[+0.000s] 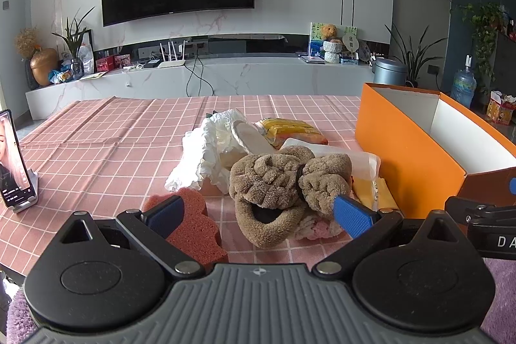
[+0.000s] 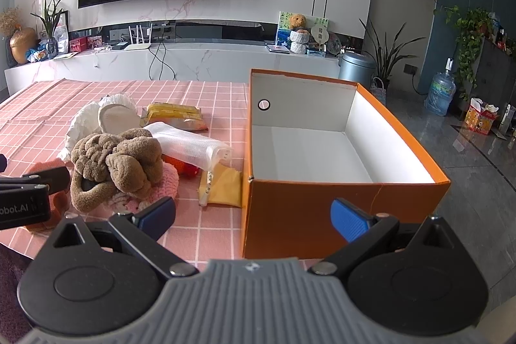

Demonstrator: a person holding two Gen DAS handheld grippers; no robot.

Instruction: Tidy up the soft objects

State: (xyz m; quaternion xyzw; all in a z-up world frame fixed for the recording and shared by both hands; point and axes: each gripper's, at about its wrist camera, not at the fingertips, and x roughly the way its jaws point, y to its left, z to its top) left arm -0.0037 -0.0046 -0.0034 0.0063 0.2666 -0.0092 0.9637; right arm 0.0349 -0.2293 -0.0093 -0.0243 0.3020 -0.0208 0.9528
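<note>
Nothing boxed yet, whole job left.

Orange box point(image 2: 342, 208) empty at desk's right edge; brown plush point(image 1: 274, 182) and soft pile heaped mid-desk beside it. Left gripper point(image 1: 258, 211) and right gripper point(image 2: 253, 215) spread wide, holding nothing.

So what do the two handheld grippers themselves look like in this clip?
Both match: the left gripper and right gripper have black linkage arms with silver pivots, blue textured finger pads, round black discs and a ribbed grey body. White lettering marks their sides; no sleeves or cables show.
</note>
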